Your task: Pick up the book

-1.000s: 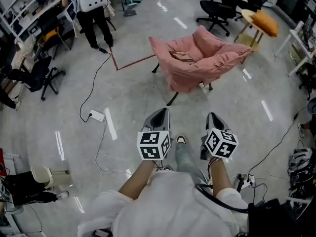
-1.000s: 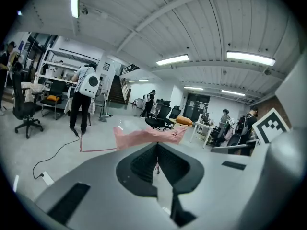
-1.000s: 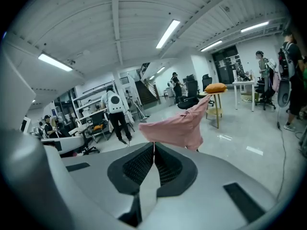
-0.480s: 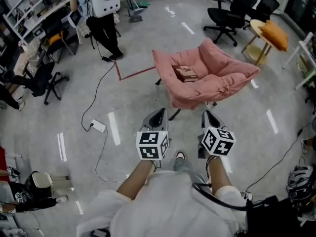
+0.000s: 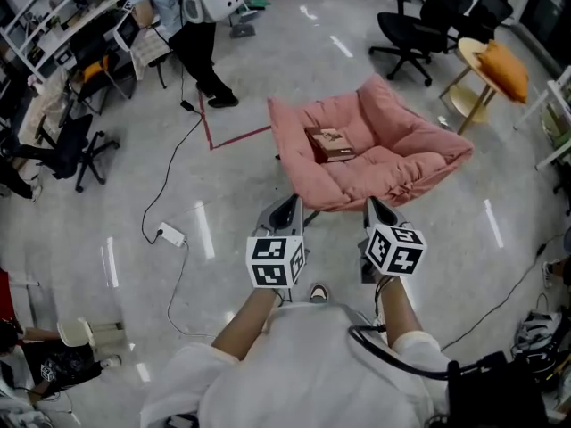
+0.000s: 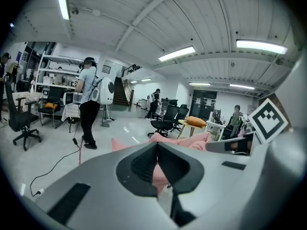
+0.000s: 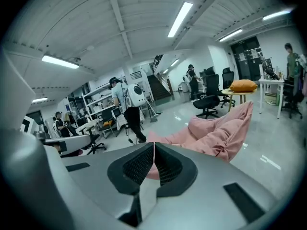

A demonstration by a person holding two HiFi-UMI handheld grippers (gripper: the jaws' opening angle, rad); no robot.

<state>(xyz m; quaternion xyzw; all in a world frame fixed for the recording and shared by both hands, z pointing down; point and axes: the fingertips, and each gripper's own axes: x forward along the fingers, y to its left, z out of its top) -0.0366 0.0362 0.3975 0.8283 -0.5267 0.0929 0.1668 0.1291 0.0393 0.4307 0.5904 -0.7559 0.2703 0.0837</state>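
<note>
While both pairs of jaws sit closed and empty, the left gripper (image 5: 287,208) and right gripper (image 5: 376,208) point at the chair (image 5: 406,154). The book (image 5: 331,143) lies on its seat, ahead of the fingers and apart from them.

I've closed in on the pink chair (image 5: 393,163). It has slid from the upper part of the head view to the centre, its front edge now just above my left gripper (image 5: 287,209) and right gripper (image 5: 378,210). The book (image 5: 330,143) on its seat looks clearer, I think.
</note>
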